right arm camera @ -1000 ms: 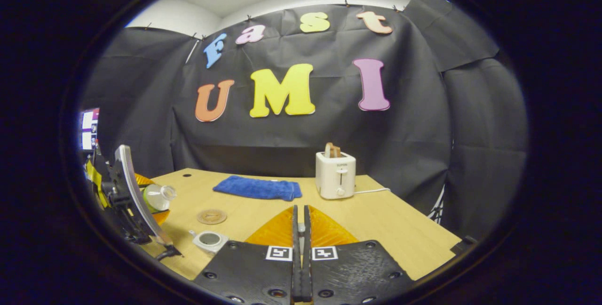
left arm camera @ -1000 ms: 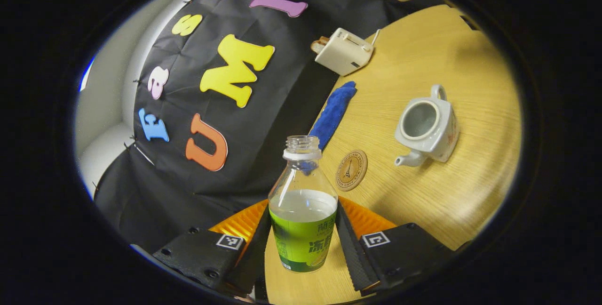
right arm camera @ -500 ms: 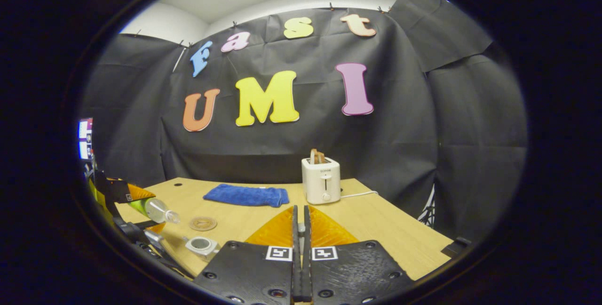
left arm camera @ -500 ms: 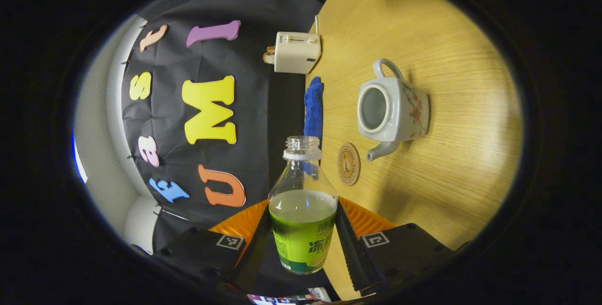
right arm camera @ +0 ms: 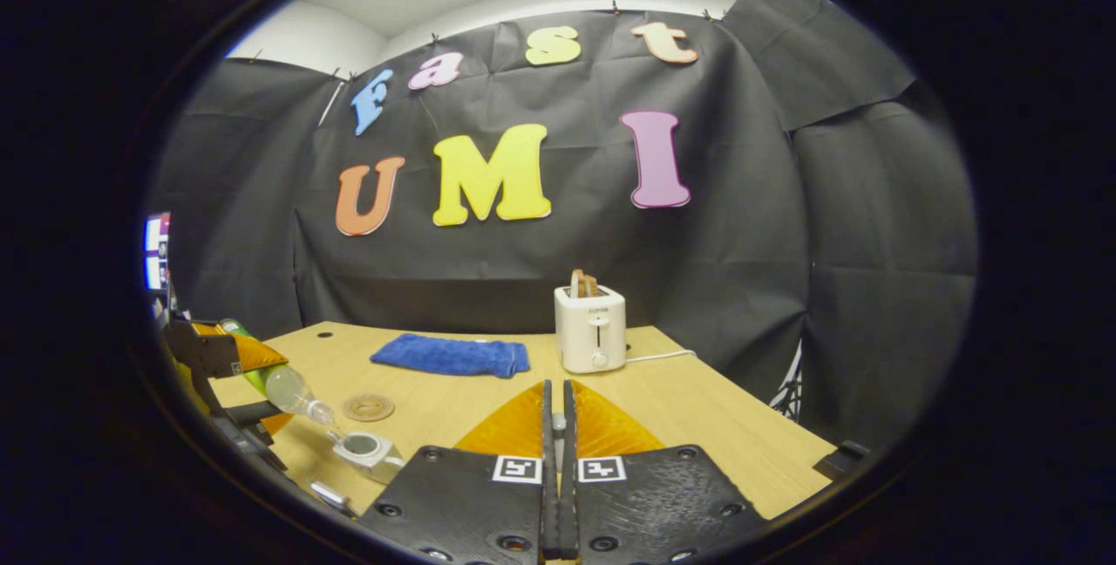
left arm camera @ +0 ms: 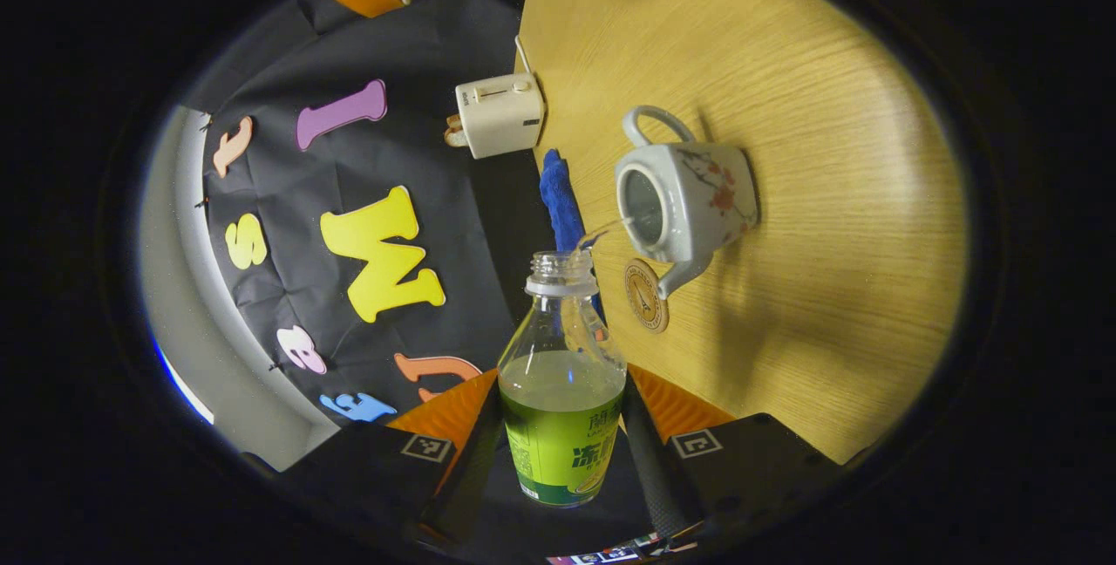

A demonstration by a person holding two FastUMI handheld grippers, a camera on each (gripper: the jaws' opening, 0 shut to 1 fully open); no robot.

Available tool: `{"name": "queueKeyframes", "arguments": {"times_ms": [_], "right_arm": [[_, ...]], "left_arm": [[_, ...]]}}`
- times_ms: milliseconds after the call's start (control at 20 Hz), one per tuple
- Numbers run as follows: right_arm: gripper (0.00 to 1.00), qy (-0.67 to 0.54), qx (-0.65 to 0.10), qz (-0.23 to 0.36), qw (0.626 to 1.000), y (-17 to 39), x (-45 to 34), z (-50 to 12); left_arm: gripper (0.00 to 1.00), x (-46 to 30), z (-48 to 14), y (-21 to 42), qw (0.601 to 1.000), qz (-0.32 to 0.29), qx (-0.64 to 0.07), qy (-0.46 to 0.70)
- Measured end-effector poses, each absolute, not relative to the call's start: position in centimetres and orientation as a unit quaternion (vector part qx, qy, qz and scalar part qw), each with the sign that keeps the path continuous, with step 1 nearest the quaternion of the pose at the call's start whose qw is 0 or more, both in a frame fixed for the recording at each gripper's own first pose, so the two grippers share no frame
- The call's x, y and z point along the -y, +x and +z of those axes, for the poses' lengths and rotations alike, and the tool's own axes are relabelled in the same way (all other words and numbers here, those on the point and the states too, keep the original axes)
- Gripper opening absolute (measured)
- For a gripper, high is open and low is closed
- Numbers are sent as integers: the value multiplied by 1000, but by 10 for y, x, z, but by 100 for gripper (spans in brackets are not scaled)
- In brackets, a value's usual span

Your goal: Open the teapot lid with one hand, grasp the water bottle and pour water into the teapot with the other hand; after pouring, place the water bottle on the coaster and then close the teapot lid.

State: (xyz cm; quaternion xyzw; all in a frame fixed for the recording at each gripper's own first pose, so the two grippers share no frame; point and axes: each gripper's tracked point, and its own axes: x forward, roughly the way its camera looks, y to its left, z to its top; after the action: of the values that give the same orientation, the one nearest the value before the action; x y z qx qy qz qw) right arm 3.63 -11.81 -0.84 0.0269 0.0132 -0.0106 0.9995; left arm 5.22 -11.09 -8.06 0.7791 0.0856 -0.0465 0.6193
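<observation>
We take this for a staged recording booth, not a lived-in kitchen. Black cloth (right arm camera: 741,225) hangs pinned along its top edge as the back and side walls, with a plain white wall and ceiling light above it. One bare wooden table (right arm camera: 697,417) carries a few household props: a white toaster (right arm camera: 590,330) with its cord trailing, a folded blue towel (right arm camera: 449,356), a round coaster (right arm camera: 367,407). A lit screen (right arm camera: 157,251) sits at the far left edge.

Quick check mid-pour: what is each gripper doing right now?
Left gripper: shut on the water bottle, tipped toward the teapot.
Right gripper: shut; whether it holds the lid cannot be told.
</observation>
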Motion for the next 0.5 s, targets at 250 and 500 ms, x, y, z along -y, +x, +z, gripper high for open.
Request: {"name": "queueKeyframes", "arguments": {"times_ms": [250,500], "right_arm": [[0,23,-9,-11,1000,34,119,-4],[0,20,-12,-6,1000,34,116,-7]], "left_arm": [[76,113,-73,54,593,-26,-85,801],[76,120,-73,54,564,-28,-80,821]]}}
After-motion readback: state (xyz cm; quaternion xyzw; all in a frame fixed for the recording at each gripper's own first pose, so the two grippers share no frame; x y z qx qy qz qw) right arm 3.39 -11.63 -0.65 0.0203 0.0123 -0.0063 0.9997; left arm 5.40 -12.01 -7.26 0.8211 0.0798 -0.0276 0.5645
